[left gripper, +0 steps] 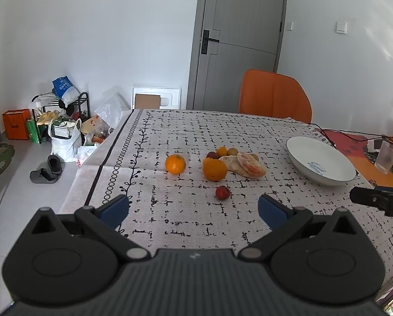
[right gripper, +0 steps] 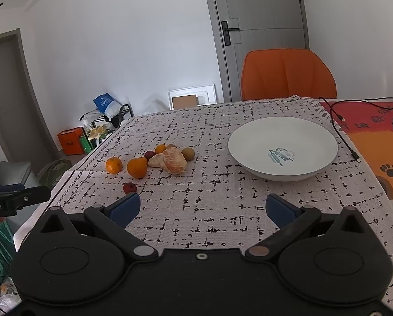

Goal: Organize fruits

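Fruit lies on the patterned tablecloth: an orange (left gripper: pixel 175 164) (right gripper: pixel 114 165), a bigger orange (left gripper: pixel 214 169) (right gripper: pixel 137 168), a small red fruit (left gripper: pixel 222 192) (right gripper: pixel 130 188), peeled citrus pieces (left gripper: pixel 245 164) (right gripper: pixel 170 161), and small fruits behind them, among them a brownish one (right gripper: pixel 188 153). A white bowl (left gripper: pixel 320 160) (right gripper: pixel 282 147) stands empty to the right. My left gripper (left gripper: pixel 193 210) is open and empty, short of the red fruit. My right gripper (right gripper: pixel 203 209) is open and empty, in front of the bowl.
An orange chair (left gripper: pixel 274 96) (right gripper: pixel 288 75) stands behind the table. A black cable (right gripper: pixel 341 129) and a glass (left gripper: pixel 386 156) lie on the orange mat at the right. Bags and a rack (left gripper: pixel 59 121) clutter the floor at left, past the table edge.
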A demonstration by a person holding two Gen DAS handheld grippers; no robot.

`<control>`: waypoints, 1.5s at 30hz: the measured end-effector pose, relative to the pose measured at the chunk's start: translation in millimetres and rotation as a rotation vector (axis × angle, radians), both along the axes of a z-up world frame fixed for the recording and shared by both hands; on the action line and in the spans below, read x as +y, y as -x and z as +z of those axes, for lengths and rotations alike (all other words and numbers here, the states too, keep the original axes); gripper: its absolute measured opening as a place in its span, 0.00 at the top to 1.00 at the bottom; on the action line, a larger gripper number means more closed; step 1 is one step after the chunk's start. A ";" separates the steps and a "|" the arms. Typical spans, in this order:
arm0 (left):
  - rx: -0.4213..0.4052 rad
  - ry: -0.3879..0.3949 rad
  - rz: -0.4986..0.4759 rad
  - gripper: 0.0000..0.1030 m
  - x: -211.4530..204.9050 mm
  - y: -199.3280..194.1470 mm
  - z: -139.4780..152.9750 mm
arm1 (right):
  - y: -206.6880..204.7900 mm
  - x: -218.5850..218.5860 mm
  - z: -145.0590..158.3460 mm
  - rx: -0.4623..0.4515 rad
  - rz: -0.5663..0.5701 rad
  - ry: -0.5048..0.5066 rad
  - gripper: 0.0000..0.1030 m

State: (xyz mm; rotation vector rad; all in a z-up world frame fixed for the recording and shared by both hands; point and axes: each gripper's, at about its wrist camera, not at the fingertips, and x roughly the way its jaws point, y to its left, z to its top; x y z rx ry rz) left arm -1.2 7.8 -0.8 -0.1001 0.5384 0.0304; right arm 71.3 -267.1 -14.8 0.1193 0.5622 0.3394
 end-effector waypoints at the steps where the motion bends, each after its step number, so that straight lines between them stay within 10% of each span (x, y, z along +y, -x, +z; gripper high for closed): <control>1: 0.001 0.001 -0.005 0.00 -0.6 -0.2 -0.3 | -0.2 0.1 -0.6 0.000 0.000 0.001 0.00; 35: -0.019 0.132 -0.035 0.01 -4.4 -54.3 -37.0 | -50.2 1.8 -32.8 0.041 0.079 -0.068 0.00; 45: 0.023 0.129 -0.044 0.28 -11.5 -78.0 -53.9 | -66.4 10.6 -39.5 0.015 0.129 -0.067 0.00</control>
